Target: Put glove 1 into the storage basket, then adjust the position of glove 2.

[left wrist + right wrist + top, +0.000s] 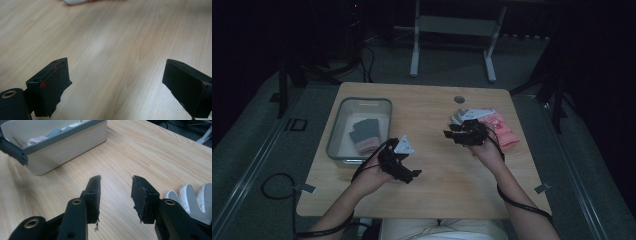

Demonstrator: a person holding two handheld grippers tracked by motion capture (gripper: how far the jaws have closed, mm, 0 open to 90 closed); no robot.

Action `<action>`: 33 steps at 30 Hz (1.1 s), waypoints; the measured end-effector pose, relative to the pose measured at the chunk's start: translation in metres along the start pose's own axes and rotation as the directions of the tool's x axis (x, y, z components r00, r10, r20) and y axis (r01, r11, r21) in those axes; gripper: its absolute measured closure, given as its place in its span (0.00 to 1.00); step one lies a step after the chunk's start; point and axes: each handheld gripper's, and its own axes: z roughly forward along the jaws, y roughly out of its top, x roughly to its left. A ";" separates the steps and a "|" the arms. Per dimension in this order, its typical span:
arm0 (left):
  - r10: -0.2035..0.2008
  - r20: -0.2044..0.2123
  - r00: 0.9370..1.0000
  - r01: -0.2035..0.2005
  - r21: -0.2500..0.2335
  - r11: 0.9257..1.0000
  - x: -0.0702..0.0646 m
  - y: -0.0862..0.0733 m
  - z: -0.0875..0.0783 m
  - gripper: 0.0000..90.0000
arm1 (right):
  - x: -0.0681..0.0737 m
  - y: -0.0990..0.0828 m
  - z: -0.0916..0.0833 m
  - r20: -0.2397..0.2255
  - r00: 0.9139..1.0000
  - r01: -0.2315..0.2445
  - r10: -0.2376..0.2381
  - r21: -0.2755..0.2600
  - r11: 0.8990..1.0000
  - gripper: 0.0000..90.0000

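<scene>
Right fingers (pixel 116 195) gape beside white glove (pixel 197 197).

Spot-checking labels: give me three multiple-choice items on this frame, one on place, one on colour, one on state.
1. Where does the bin stand on the table?
A. far right corner
B. left side
C. centre

2. What colour is the packet by the right claw?
A. pink
B. green
C. blue

3. What is between the left claw's jaws?
A. a glove
B. the packet
C. nothing

Answers: 1 B, the high view shows it near the left edge. 2 A, it lies pink beside the white gloves. 3 C, the left gripper view shows bare wood between jaws set wide apart.
</scene>
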 end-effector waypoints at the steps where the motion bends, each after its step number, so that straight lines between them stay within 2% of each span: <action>1: 0.002 -0.001 1.000 -0.002 0.002 1.000 -0.001 -0.001 0.002 0.08 | -0.001 -0.002 -0.002 -0.002 1.000 0.001 -0.001 0.002 1.000 0.63; 9: 0.024 -0.031 0.999 -0.025 -0.008 1.000 -0.021 -0.014 0.020 0.08 | -0.017 -0.016 -0.011 0.039 0.999 0.017 -0.016 -0.004 1.000 0.63; 13: 0.006 -0.031 1.000 -0.007 -0.027 1.000 -0.026 -0.023 0.029 0.08 | -0.037 -0.025 -0.018 0.094 0.996 -0.008 0.007 0.007 1.000 0.70; 16: 0.003 -0.067 0.998 -0.006 -0.042 0.999 -0.032 -0.029 0.033 0.08 | -0.050 -0.030 -0.021 0.126 0.992 -0.025 0.021 0.023 0.999 0.73; 18: -0.020 -0.064 0.998 0.016 -0.057 0.998 -0.035 -0.033 0.035 0.08 | -0.060 -0.032 -0.023 0.152 0.988 -0.039 0.033 0.033 0.999 0.75; 20: -0.028 -0.079 0.997 0.023 -0.065 0.998 -0.037 -0.037 0.037 0.08 | -0.068 -0.035 -0.024 0.174 0.983 -0.057 0.049 0.039 0.998 0.75; 25: -0.023 -0.076 0.997 0.020 -0.039 0.999 -0.040 -0.044 0.039 0.08 | -0.083 -0.038 -0.018 0.212 0.975 -0.074 0.060 0.058 0.996 0.75; 27: -0.035 -0.066 0.997 0.032 -0.051 0.998 -0.041 -0.045 0.037 0.08 | -0.086 -0.037 -0.015 0.220 0.974 -0.072 0.057 0.059 0.996 0.74; 30: -0.080 -0.034 0.996 0.077 -0.073 0.994 -0.042 -0.049 0.036 0.08 | -0.091 -0.034 -0.011 0.226 0.972 -0.077 0.061 0.061 0.995 0.74; 33: -0.074 -0.040 0.996 0.072 -0.066 0.995 -0.043 -0.050 0.039 0.08 | -0.093 -0.031 -0.005 0.233 0.971 -0.070 0.052 0.067 0.995 0.74</action>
